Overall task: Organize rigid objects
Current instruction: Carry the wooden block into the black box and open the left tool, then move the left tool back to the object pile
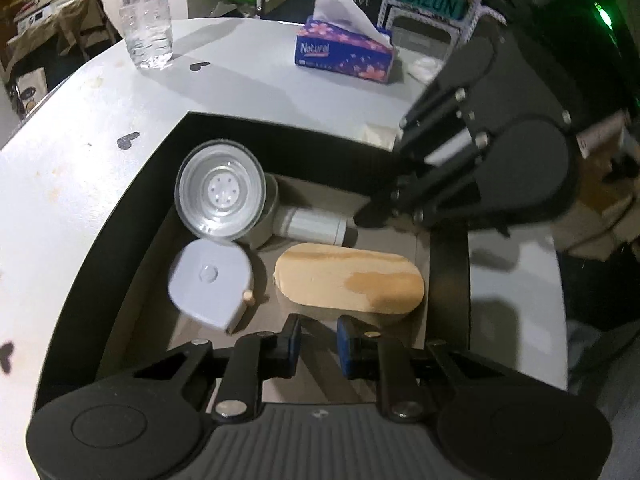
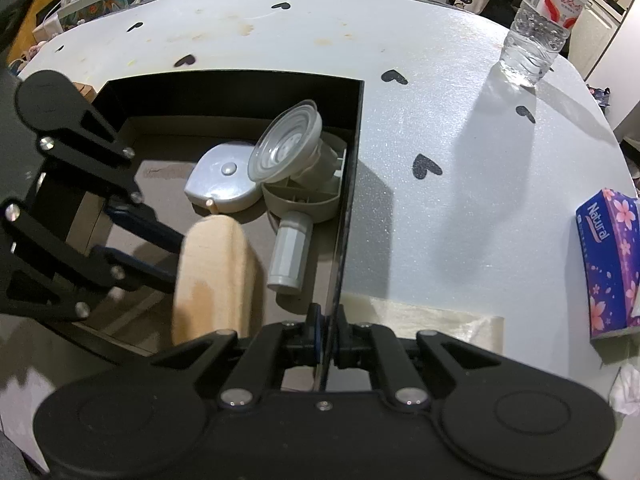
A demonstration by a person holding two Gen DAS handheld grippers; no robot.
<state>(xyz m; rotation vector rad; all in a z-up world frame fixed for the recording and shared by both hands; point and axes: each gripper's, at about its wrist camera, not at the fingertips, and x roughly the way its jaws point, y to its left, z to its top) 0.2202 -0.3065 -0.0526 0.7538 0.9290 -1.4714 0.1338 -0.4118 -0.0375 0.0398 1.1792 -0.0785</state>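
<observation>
Your right gripper [image 2: 329,336] is clamped on the near wall of the black box [image 2: 240,80], which sits on the white table [image 2: 460,220]. Your left gripper [image 1: 318,338] hangs inside the box, fingers drawn in with nothing between them, just short of the wooden block [image 1: 348,278]. Also in the box: a grey teardrop case [image 1: 210,278], a clear cup [image 1: 221,194] and a white cylinder [image 1: 312,226].

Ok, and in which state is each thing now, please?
box: open on top
right gripper: shut on box wall
left gripper: shut, at the block's edge; grip unclear
block: inside box
cylinder: lying on its side
cup: tilted
bottle: upright
tissue box: open, tissue sticking out
</observation>
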